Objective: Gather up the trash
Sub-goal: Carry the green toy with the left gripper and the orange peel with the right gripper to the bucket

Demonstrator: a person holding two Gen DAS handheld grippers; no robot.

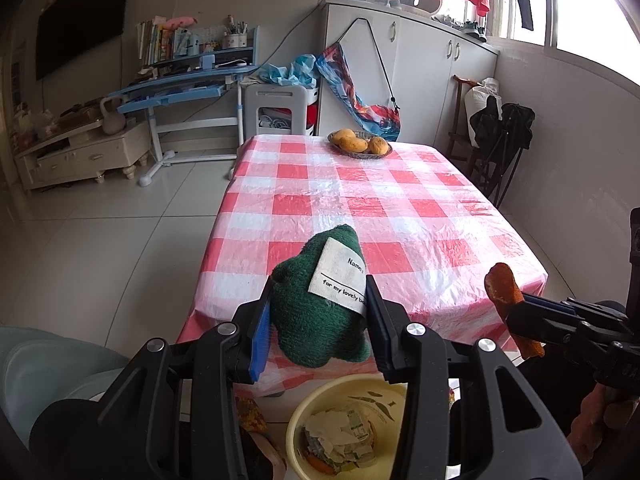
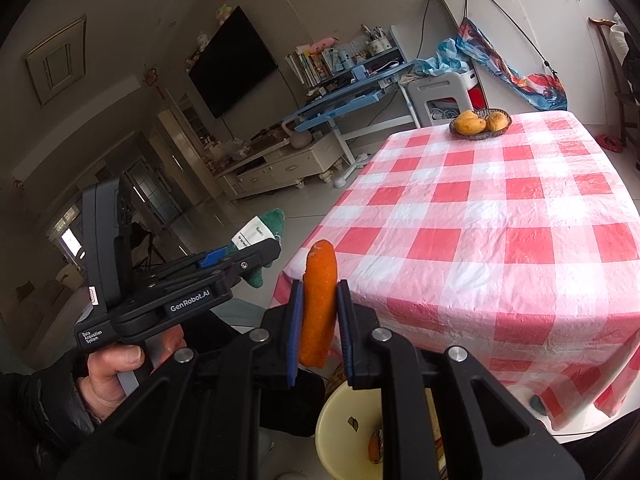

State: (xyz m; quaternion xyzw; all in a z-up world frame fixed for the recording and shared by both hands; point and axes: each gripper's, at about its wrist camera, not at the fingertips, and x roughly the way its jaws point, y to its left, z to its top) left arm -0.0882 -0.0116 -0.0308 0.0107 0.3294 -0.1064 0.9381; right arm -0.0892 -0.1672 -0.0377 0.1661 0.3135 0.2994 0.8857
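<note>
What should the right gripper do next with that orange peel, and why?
Probably lower the right gripper a little and open it. It is shut on the orange peel, and the yellow bin, already holding scraps, sits just below, so the peel should drop in.

Left tool (image 1: 320,316) angled downward, both pads pressed against the sides of a green knitted item (image 1: 316,304). Right tool (image 2: 318,320) angled downward beside it, pads clamped on an orange peel strip (image 2: 318,300) standing upright. Left hand (image 2: 116,372), dark sleeve, wraps the left tool's handle.
</note>
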